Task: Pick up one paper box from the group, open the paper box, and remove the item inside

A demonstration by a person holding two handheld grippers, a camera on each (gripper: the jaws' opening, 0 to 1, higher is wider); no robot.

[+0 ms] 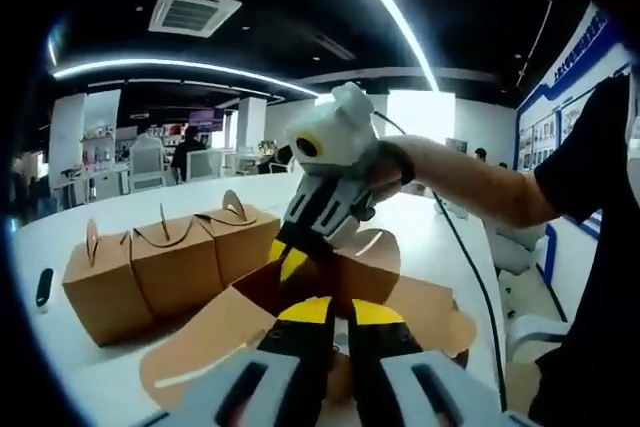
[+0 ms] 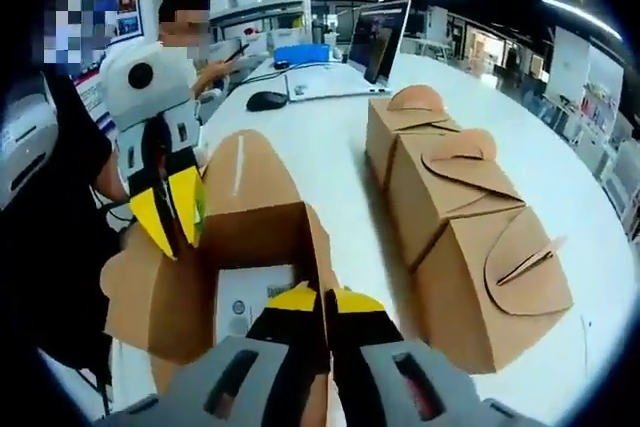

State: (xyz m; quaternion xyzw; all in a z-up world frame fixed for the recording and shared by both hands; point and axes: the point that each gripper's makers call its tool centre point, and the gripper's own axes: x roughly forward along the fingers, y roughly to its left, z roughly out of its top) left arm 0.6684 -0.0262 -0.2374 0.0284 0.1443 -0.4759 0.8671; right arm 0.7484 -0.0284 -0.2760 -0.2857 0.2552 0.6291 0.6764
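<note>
Both my claws pinch the open box's (image 2: 250,237) walls, left claw (image 2: 172,209), right claw (image 2: 322,299); next, reach the white item (image 2: 240,309) inside.

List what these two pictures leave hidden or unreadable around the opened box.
- Item inside the open box: in the right gripper view a white object shows, half covered by the right gripper; what it is cannot be told.
- Box interior, left gripper view: blocked by the left gripper and the flaps.
- Closed boxes: contents hidden.
- Wall posters: print too small.
</note>
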